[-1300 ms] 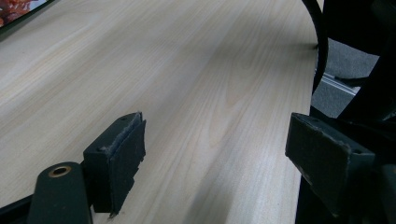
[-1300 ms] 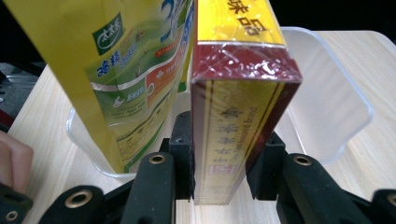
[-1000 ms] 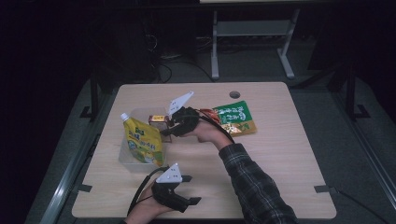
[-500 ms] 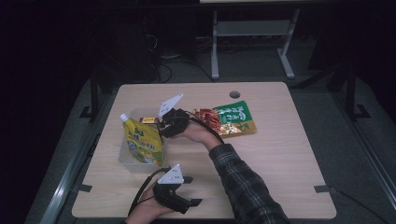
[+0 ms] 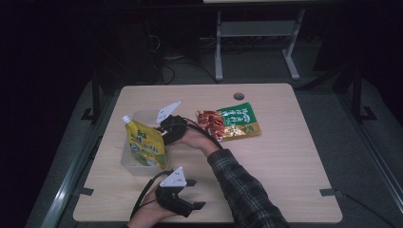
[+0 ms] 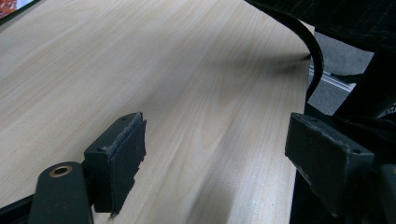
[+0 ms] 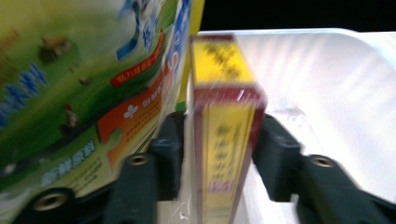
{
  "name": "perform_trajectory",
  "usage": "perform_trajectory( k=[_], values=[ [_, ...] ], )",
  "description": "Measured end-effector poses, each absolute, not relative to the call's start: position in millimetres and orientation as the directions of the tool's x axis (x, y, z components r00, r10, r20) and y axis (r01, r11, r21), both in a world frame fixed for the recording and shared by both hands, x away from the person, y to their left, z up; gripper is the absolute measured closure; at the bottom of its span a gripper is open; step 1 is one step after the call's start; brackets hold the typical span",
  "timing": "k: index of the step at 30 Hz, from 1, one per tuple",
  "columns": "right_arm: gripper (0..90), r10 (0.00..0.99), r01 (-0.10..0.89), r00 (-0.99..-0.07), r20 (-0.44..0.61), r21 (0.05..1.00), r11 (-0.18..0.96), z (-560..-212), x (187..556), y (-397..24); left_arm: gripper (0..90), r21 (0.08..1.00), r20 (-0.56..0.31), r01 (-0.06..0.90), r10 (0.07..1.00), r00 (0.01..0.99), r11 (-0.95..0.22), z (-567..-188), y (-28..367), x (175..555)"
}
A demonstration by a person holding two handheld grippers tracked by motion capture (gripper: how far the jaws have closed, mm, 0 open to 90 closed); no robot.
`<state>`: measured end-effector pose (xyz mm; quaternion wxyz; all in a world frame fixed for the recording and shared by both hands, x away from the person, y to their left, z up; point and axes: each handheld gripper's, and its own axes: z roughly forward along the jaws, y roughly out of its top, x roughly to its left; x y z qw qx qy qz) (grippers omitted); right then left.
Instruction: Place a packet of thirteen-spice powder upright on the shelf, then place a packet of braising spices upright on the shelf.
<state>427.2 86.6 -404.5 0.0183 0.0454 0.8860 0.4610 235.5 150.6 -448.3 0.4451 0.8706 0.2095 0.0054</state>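
The right gripper (image 7: 212,154) is clenching a narrow yellow-and-red box (image 7: 223,130) between its two black fingers (image 7: 170,149), one pad pressing on each long side, with the box standing upright on edge. In the right gripper view the box is sitting inside a clear plastic tub (image 7: 327,93), whose pale wall is curving around behind and to the right of it. Just beside the box, touching or nearly touching its left side, a green-and-yellow spouted pouch (image 7: 79,79) is leaning in the same tub. The picture is slightly blurred, so the print on the box cannot be read.

In the high view the right gripper (image 5: 164,134) is reaching into the tub (image 5: 127,160) at the left part of the wooden surface (image 5: 285,156), the pouch (image 5: 145,145) standing up out of it with its white spout at the top left. The plaid sleeve (image 5: 242,190) is stretching across the surface from the near edge. A flat green snack bag (image 5: 230,122) is lying well apart to the right of the tub.

The left gripper (image 6: 215,158) is resting low over bare wood near the front edge, its fingers (image 6: 123,158) spread wide and released, holding nothing. In the high view it (image 5: 195,194) is sitting in the person's hand (image 5: 145,216), its black cable (image 5: 142,194) looping to the left.
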Motion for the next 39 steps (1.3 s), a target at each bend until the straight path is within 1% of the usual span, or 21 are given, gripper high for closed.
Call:
perform_trajectory(
  k=[4, 10, 14, 19, 22, 25, 28, 29, 30, 35, 39],
  values=[
    [43.2, 0.144, 0.101, -0.989, 0.024, 0.825, 0.556, -397.4, 425.4, 74.6, 19.6, 0.781, -0.182, 0.365, 0.375, 0.909, -0.507, -447.1, 152.5, 236.5],
    [33.2, 0.227, 0.153, -0.973, 0.034, 0.834, 0.531, -390.6, 425.3, 44.2, 19.6, 0.784, -0.175, 0.364, 0.384, 0.907, -0.503, -445.5, 155.5, 237.0],
    [31.3, 0.296, 0.192, -0.955, 0.037, 0.836, 0.513, -388.3, 425.4, 20.3, 19.6, 0.782, -0.175, 0.368, 0.389, 0.904, -0.503, -445.9, 156.3, 237.2],
    [31.2, 0.39, 0.232, -0.921, 0.023, 0.835, 0.499, -390.0, 426.3, -2.7, 19.6, 0.781, -0.18, 0.378, 0.4, 0.899, -0.497, -446.0, 157.9, 237.9],
    [34.0, 0.473, 0.292, -0.881, 0.034, 0.824, 0.485, -392.4, 430.1, -14.2, 19.6, 0.782, -0.172, 0.37, 0.396, 0.902, -0.503, -445.8, 158.6, 238.2],
    [38.5, 0.531, 0.326, -0.847, 0.031, 0.819, 0.472, -394.6, 435.3, -22.9, 19.6, 0.779, -0.171, 0.368, 0.393, 0.903, -0.507, -446.8, 158.0, 238.3],
    [45.9, 0.604, 0.361, -0.797, 0.015, 0.814, 0.456, -397.2, 441.9, -31.3, 19.6, 0.778, -0.177, 0.373, 0.394, 0.902, -0.505, -447.1, 157.6, 237.8],
    [52.2, 0.628, 0.374, -0.778, 0.017, 0.816, 0.441, -397.8, 444.1, -33.7, 19.6, 0.779, -0.172, 0.369, 0.392, 0.904, -0.508, -447.3, 157.7, 238.0],
    [55.2, 0.64, 0.374, -0.769, 0.011, 0.819, 0.436, -398.3, 446.4, -35.8, 19.6, 0.777, -0.175, 0.372, 0.394, 0.902, -0.507, -447.6, 157.6, 237.7],
    [64.7, 0.724, 0.415, -0.69, 0.007, 0.823, 0.388, -402.7, 460.7, -47.0, 19.6, 0.777, -0.176, 0.371, 0.39, 0.904, -0.508, -447.1, 158.7, 237.5],
    [71.4, 0.768, 0.444, -0.64, 0.008, 0.82, 0.361, -409.3, 469.3, -54.5, 19.7, 0.782, -0.18, 0.375, 0.396, 0.9, -0.498, -446.8, 159.7, 237.7]
  ],
)
